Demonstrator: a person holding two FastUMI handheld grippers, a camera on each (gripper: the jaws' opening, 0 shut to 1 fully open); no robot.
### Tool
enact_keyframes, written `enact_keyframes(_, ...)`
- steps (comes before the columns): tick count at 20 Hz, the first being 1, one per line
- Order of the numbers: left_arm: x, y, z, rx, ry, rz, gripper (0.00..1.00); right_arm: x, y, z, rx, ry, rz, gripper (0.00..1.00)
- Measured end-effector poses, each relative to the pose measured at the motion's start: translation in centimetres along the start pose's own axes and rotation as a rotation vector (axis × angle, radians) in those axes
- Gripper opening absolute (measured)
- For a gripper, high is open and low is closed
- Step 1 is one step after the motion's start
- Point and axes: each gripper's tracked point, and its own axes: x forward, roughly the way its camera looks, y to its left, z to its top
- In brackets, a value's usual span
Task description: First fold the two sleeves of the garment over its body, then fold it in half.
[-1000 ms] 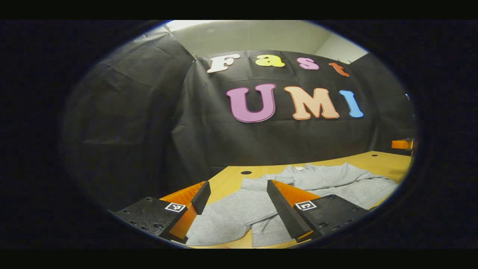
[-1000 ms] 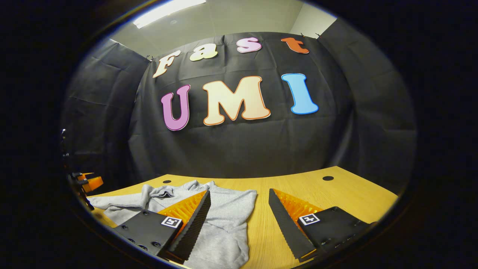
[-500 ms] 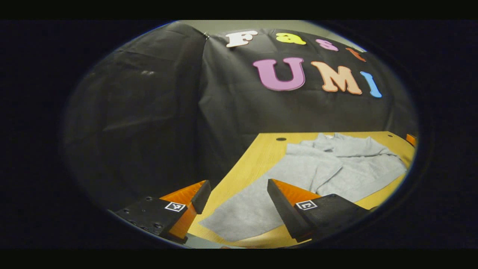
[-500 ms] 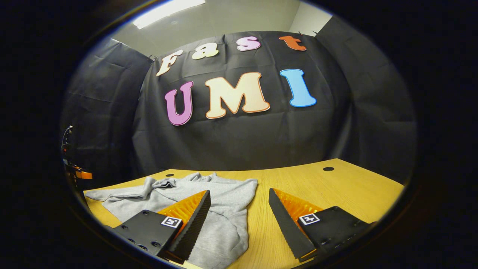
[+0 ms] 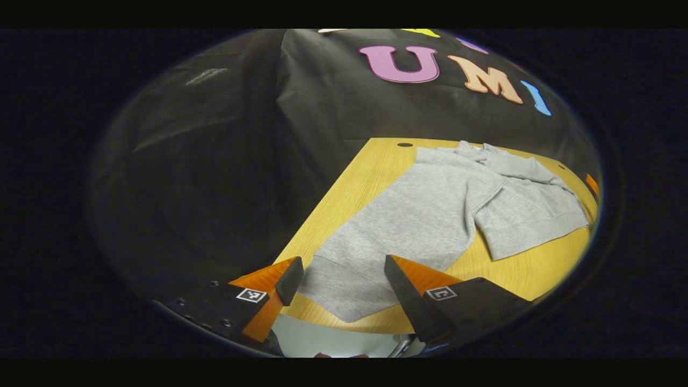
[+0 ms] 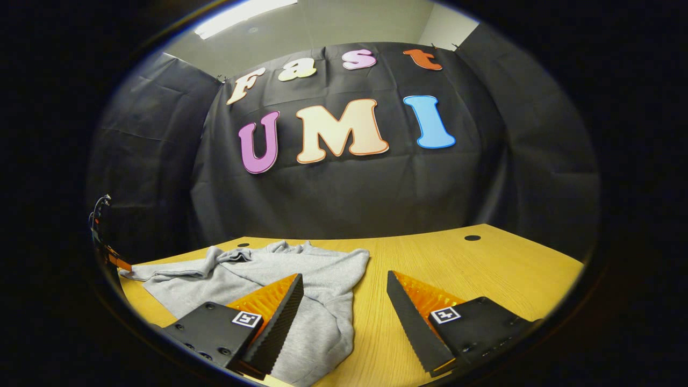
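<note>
In the left gripper view, our left gripper (image 5: 344, 282) sits at the bottom centre of the frame with its jaws wide and nothing between them. Its two fingers frame the cuff end of a sleeve (image 5: 344, 295) that reaches down to the near edge of the table (image 5: 355, 177). The grey garment (image 5: 430, 215) runs from that cuff up and to the right, with its body and hem at the right of the frame.

We judge the step in hand to be the first sleeve fold, with no grasp made yet. To do it well, we would lower over the cuff, pinch only the top layer close to its end, and lift just enough to clear the cloth. Then we would carry it toward the upper right of the frame and lay it flat over the body.

The cuff lies just beside the table's front edge, with pale floor showing below. A low approach risks catching the rim or pushing the cloth off. Bare wood on both sides of the sleeve gives room to swing.

In the right gripper view, our right gripper (image 6: 344, 312) is also spread wide and empty at bottom centre. The garment (image 6: 317, 279) lies in the lower left of that frame, partly behind the left finger (image 6: 274, 328). The right half of the table (image 6: 484, 263) is bare wood, giving free space. The other sleeve seems to lie rumpled at the far left, though we cannot tell for certain.
</note>
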Motion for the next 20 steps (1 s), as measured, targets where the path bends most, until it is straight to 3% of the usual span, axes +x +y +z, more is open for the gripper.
enact_keyframes(7,0.5,-0.1,-0.7,0.005,0.040,-0.016,0.93,0.1,-0.2,-1.0,-0.001,0.016,-0.009,0.98)
enact_keyframes(17,0.8,-0.9,-0.7,-0.026,0.048,-0.071,0.80,0.2,-0.1,-0.7,-0.031,0.001,-0.007,0.98)
enact_keyframes(20,0.7,-1.6,-0.6,-0.020,0.048,-0.084,0.63,0.1,0.1,-0.5,-0.050,-0.015,-0.008,0.98)
